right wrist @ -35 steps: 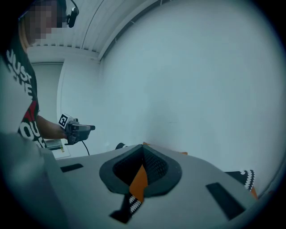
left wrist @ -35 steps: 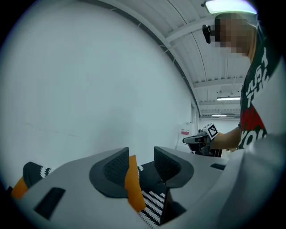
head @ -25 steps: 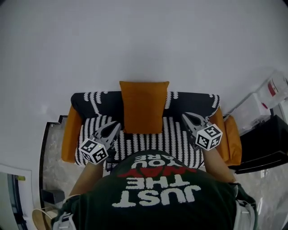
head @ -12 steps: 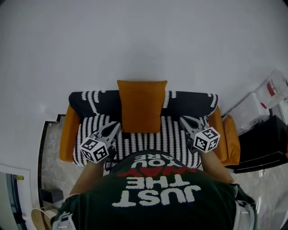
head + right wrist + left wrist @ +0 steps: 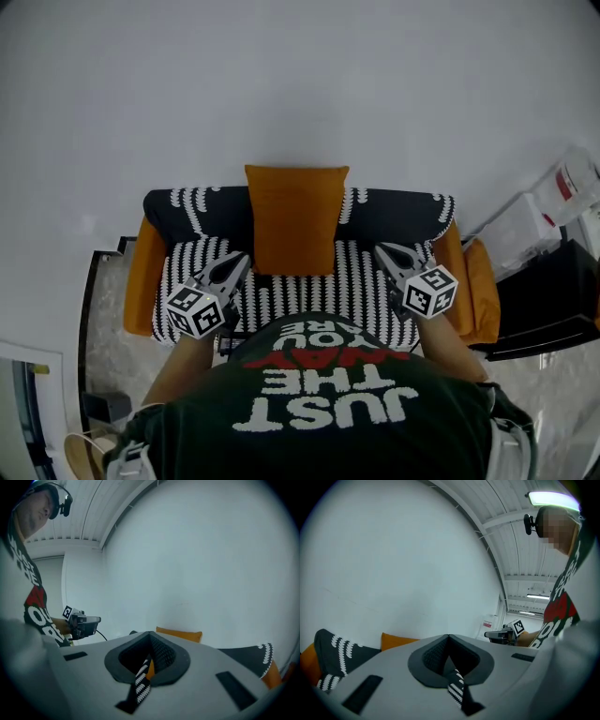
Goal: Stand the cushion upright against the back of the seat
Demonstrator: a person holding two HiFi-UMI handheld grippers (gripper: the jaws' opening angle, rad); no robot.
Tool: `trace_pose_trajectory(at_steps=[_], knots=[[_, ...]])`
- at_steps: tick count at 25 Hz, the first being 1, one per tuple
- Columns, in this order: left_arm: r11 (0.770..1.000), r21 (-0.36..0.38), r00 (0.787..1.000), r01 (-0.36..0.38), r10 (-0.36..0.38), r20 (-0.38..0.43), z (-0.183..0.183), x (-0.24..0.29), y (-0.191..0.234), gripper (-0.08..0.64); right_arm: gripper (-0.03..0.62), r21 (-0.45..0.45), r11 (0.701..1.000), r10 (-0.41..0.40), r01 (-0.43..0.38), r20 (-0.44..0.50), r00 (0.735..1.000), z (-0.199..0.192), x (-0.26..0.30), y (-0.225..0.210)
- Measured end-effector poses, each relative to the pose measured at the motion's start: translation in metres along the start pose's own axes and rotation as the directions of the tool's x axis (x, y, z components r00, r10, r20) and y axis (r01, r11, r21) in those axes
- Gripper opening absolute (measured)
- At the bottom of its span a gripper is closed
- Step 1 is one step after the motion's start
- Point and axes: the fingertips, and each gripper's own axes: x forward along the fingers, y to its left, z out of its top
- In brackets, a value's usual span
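Little has moved since the earlier frame: we find both tools almost where they were, the right gripper [image 5: 380, 249] drawn very slightly inward, and the cushion [image 5: 296, 220] standing as before. Both forearms reach forward from the person's torso [image 5: 323, 403]. Each tool lies close to level and angles a little toward the centre, with its marker cube nearest the body. The left gripper [image 5: 246, 258] hangs over the front left of the seat [image 5: 361, 281], the right one over the front right. Each is clear of the cushion, which stands between them. In each gripper view the jaws are clenched tip to tip with nothing caught between them; only the seat fabric shows through the gap behind the tips. The cushion is a plain orange rectangle with soft, pinched corners. It stands upright at the middle of the backrest [image 5: 202, 211], its lower edge on the seat. A black cover with white scalloped stripes drapes the seat and backrest, and smooth orange armrests [image 5: 141, 277] flank it.
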Motion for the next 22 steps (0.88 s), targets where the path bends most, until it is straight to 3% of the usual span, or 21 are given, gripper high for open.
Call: trace_pose_trajectory(at_steps=[22], knots=[[1.0, 0.003, 1.0, 0.006, -0.006, -0.013, -0.0024, -0.0053, -0.0069, 0.011, 0.023, -0.021, 0.999, 0.026, -0.026, -0.017, 1.0, -0.0037, -0.0015, 0.0085]])
